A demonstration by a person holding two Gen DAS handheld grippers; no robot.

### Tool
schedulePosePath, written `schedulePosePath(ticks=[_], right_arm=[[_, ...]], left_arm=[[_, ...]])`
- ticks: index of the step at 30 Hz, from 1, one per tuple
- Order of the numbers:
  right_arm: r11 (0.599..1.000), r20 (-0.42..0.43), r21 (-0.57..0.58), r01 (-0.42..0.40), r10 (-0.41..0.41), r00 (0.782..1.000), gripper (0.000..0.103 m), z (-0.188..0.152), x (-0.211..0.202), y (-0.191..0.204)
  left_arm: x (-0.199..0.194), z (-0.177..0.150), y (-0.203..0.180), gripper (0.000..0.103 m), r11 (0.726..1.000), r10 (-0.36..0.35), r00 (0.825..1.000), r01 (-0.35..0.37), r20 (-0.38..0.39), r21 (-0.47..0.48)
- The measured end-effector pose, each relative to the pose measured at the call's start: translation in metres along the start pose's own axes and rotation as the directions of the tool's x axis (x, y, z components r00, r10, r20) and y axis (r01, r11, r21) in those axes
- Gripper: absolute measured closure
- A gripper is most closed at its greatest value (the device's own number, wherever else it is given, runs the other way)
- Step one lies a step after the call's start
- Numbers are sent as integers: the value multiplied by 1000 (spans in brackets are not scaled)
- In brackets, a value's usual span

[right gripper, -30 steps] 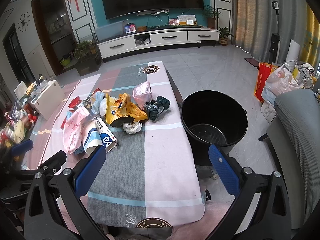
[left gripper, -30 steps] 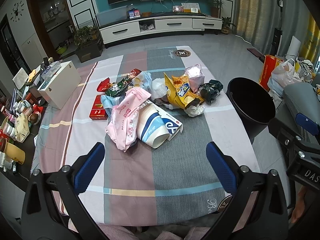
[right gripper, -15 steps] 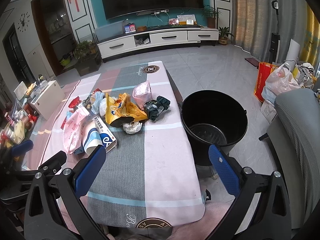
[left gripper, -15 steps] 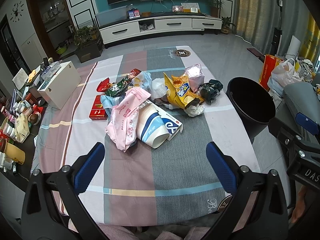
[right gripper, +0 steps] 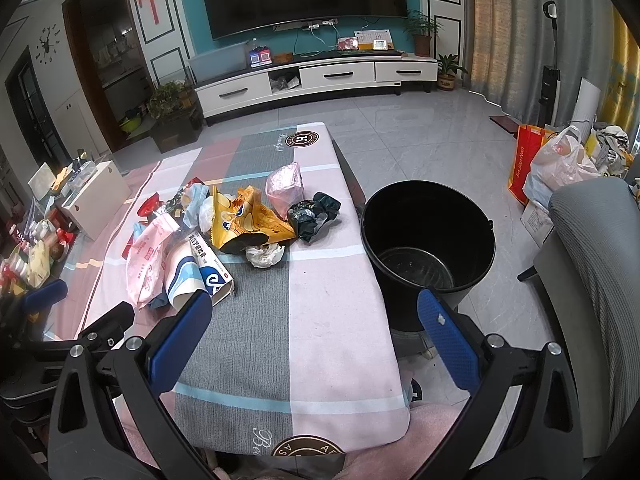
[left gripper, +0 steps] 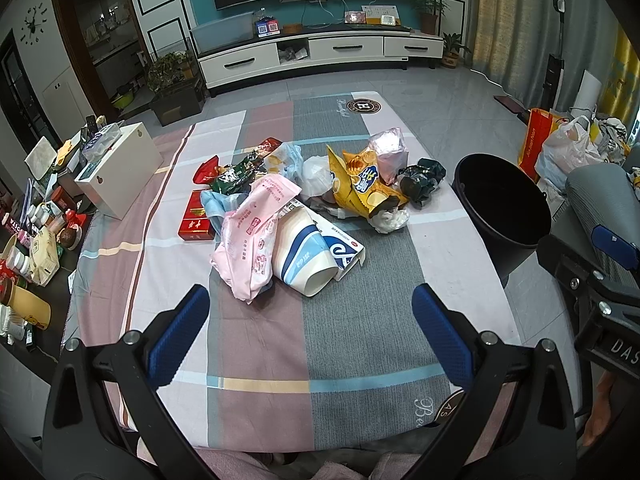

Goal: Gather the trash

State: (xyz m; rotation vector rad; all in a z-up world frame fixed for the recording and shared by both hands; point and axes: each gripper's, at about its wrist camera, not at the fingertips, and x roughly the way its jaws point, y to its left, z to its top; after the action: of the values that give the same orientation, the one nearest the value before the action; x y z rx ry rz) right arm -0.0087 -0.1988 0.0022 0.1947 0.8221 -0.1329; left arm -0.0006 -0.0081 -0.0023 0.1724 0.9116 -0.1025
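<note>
**Inspector:** Largest first. The tabletop (left gripper: 256, 340), under a striped cloth, fills the middle of the left wrist view. The black bucket (right gripper: 428, 236) stands on the floor just beside the tabletop's right edge, mouth up, apparently empty. That placement looks deliberate: litter can be carried a short way sideways and dropped in.

**Clerk:** And the litter itself?

**Inspector:** One loose heap at frame centre, none of it collected yet. Descending in size: a pink plastic pack (left gripper: 256, 236), lying against a tipped blue-and-white paper cup (left gripper: 306, 258); a yellow snack bag (left gripper: 360, 184) behind them; a crumpled dark wrapper (left gripper: 422, 180) at the heap's right end, nearest the bucket; a red carton (left gripper: 196, 222) at its left; a small white paper wad (left gripper: 388, 219).

**Clerk:** The tools?

**Inspector:** The left gripper (left gripper: 310, 332) is held level at the near edge of the tabletop, aimed at the heap, fingers spread wide and holding nothing. The right gripper (right gripper: 316, 336) is posed likewise in the lower frame, straddling the tabletop's edge and the bucket, fingers released and empty. Both are well apart from the litter; the posture suggests an approach not yet begun.
</note>
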Motion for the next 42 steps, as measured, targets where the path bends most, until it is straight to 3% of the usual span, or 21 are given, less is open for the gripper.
schedulePosePath(ticks=[10, 16, 19, 21, 25, 29, 31, 33, 35, 38, 42], right_arm=[[1000, -3, 11, 0, 0, 1000, 2, -3, 2, -1], [999, 5, 33, -26, 26, 1000, 2, -5, 4, -7], [994, 39, 54, -99, 97, 995, 2, -7, 6, -12], [982, 46, 69, -177, 174, 984, 2, -10, 17, -18], [959, 2, -9, -282, 282, 959, 2, -19, 44, -10], [929, -47, -98, -356, 353, 935, 2, -36, 68, 12], [905, -96, -73, -420, 413, 906, 2, -41, 79, 17], [878, -142, -21, -478, 470, 871, 2, -40, 91, 21], [865, -158, -3, -502, 495, 854, 2, -40, 98, 26], [865, -175, -17, -502, 492, 853, 2, -39, 110, 41], [831, -208, 30, -555, 548, 810, 2, -31, 132, 58]], left_arm=[[4, -1, 2, 2, 1000, -19, 1000, 19, -6, -14], [10, -2, 10, 2, 991, -122, 992, 123, 17, -56], [16, -5, 26, 2, 972, -203, 978, 208, 54, -106], [23, -8, 44, 2, 956, -231, 969, 243, 89, -164], [34, -19, 71, 2, 950, -197, 970, 224, 140, -216], [64, -41, 100, 2, 893, -304, 946, 324, 112, -312], [80, -51, 109, 3, 884, -296, 953, 301, 70, -359], [100, -59, 118, 3, 889, -249, 969, 230, 5, -395], [111, -63, 127, 3, 885, -228, 974, 202, -11, -420], [116, -61, 135, 3, 878, -219, 976, 199, 5, -435], [122, -46, 136, 3, 871, -254, 966, 254, 58, -421]])
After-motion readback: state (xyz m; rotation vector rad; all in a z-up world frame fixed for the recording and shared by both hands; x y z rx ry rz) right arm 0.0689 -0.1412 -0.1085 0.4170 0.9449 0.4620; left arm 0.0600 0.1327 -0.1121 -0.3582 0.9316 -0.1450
